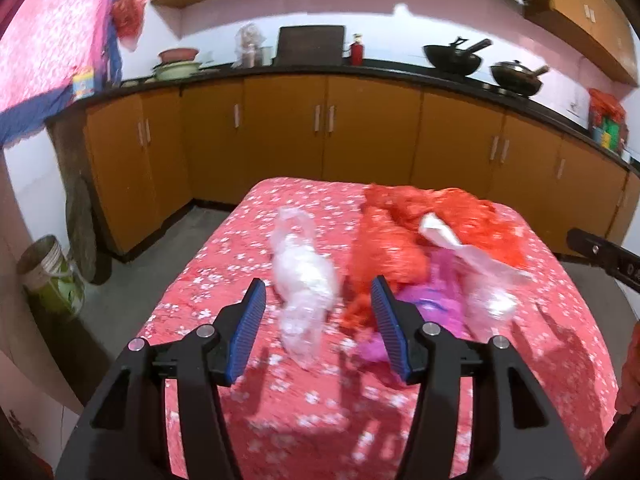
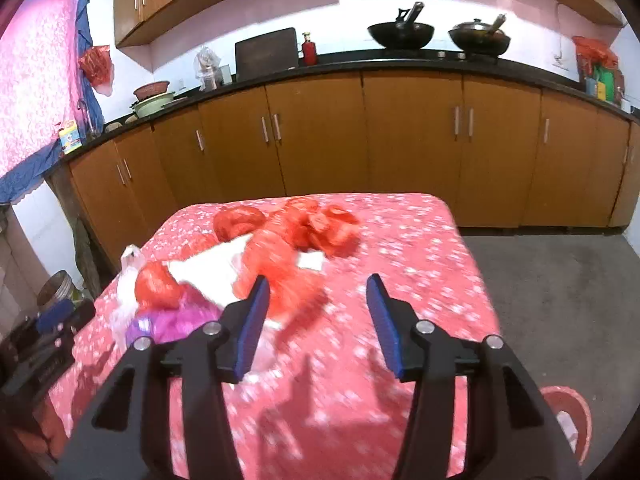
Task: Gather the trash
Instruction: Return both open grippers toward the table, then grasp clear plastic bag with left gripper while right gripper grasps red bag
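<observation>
Hovering with jaws apart and empty, the left gripper (image 1: pixel 318 312) and right gripper (image 2: pixel 318 308) are facing trash on the red flowered table (image 2: pixel 420 240): clear bag (image 1: pixel 304 276), red bags (image 2: pixel 296 236), purple bag (image 2: pixel 176 316). Step: approaching; next probably calling for closing on 1 bag. Only the right view is showing a red bin (image 2: pixel 568 412).

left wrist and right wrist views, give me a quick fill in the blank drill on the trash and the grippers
1. The tablecloth is red with small ____ flowers.
2. The left gripper holds ____ between its pads.
3. The purple bag lies ____ the red bags in the right wrist view.
4. Two ____ stand on the counter.

Missing words: white; nothing; nearer than; woks
</observation>
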`<act>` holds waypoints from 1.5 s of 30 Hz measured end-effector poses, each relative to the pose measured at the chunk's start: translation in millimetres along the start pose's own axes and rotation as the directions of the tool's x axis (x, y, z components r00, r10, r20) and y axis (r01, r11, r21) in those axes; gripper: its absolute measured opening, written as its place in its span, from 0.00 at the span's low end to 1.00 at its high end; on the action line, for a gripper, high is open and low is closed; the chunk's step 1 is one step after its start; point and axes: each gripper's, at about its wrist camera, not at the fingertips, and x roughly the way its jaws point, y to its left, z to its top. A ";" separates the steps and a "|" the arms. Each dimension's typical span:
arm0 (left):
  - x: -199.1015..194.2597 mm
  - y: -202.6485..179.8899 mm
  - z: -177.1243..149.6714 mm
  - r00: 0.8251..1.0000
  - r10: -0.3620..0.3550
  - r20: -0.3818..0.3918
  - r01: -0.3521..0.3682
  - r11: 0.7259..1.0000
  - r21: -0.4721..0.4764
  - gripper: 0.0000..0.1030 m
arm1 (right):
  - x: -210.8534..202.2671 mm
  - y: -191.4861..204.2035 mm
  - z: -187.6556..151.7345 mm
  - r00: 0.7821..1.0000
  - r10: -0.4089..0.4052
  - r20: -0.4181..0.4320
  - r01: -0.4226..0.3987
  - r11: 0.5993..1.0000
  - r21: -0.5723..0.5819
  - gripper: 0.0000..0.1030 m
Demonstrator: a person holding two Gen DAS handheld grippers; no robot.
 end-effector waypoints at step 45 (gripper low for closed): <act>43.7 23.5 6.9 0.989 -0.060 -0.136 0.056 0.998 -0.039 0.07 | 34.9 14.2 -5.5 0.998 -0.064 -0.017 0.063 0.997 -0.051 0.12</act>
